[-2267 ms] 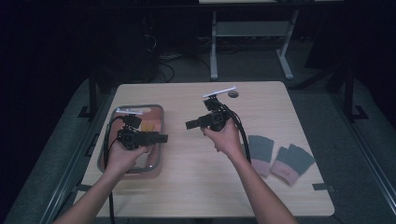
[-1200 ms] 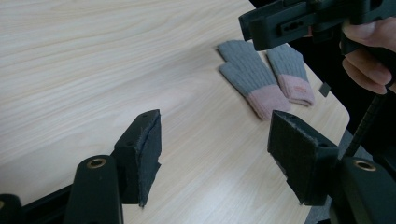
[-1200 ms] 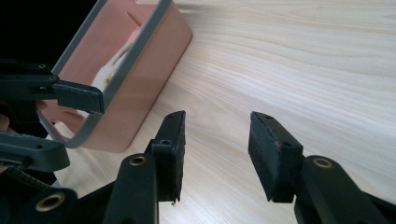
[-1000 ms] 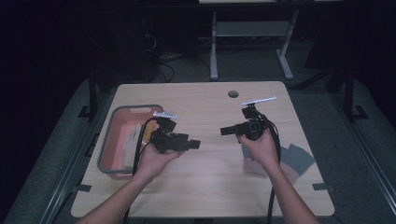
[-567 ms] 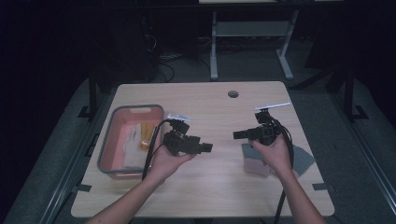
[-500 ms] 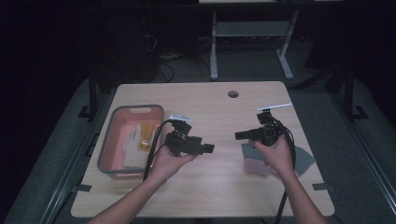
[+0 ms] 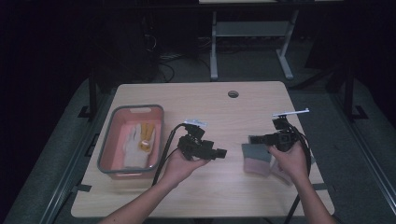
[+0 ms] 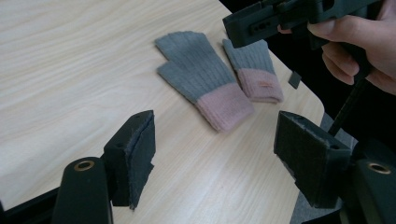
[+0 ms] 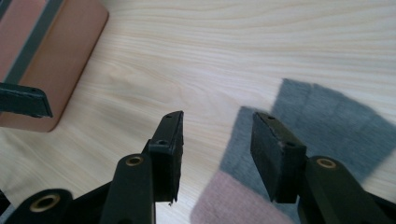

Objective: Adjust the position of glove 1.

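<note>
White gloves (image 7: 136, 143) are sitting in the tray (image 7: 108, 161); I'm bringing my right gripper (image 7: 256, 139), parted and empty, over the grey-pink gloves (image 7: 256, 158). My left gripper (image 7: 219, 152), just widening, is carrying nothing.

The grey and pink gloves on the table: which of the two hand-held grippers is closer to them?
The right. The right gripper hangs just over the nearer grey and pink glove, jaws open and empty. The left gripper is off to the gloves' left over bare table, pointing toward them, jaws just opening, empty.
</note>
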Available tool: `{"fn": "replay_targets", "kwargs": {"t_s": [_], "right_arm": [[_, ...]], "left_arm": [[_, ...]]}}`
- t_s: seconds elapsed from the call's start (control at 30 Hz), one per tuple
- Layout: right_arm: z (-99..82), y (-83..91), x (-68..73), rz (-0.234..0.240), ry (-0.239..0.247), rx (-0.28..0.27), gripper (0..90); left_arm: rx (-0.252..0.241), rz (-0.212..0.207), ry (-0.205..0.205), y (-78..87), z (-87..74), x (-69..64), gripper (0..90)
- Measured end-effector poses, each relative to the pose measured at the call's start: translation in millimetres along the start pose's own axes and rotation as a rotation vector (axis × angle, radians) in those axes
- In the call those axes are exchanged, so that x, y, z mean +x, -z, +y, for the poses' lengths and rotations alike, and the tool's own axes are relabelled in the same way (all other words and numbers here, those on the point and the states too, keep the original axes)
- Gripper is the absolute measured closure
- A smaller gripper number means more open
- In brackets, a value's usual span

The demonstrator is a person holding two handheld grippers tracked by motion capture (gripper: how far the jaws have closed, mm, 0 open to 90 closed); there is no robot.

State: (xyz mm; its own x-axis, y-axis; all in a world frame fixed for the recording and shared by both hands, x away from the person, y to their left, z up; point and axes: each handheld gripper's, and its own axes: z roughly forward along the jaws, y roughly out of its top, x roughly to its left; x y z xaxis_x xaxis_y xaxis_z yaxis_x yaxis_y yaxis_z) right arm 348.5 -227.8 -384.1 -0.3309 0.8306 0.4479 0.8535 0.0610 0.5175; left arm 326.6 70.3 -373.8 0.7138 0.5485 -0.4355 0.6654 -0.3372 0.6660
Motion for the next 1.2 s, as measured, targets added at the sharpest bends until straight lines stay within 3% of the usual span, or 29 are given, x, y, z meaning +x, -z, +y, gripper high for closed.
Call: {"fn": "replay_targets", "kwargs": {"t_s": [0.43, 0.67, 0.93, 1.2], "right_arm": [[-17.7, 9.9, -20.4, -0.057, -0.004, 0.002, 53.9], [-31.7, 17.6, -35.9, -0.11, -0.039, 0.006, 54.1], [-44.2, 26.9, -51.9, -0.136, -0.072, 0.002, 54.3], [-53.2, 30.4, -63.3, -0.199, -0.075, 0.011, 54.4]], "left_arm": [[0.017, -0.021, -0.017, -22.1, -2.2, -5.7, 27.3], [0.015, -0.027, -0.011, -28.9, -4.0, -6.3, 26.9], [0.031, -0.04, -0.019, -41.3, -8.8, -10.7, 27.0], [0.035, -0.051, -0.031, -52.7, -10.8, -16.0, 27.0]]}}
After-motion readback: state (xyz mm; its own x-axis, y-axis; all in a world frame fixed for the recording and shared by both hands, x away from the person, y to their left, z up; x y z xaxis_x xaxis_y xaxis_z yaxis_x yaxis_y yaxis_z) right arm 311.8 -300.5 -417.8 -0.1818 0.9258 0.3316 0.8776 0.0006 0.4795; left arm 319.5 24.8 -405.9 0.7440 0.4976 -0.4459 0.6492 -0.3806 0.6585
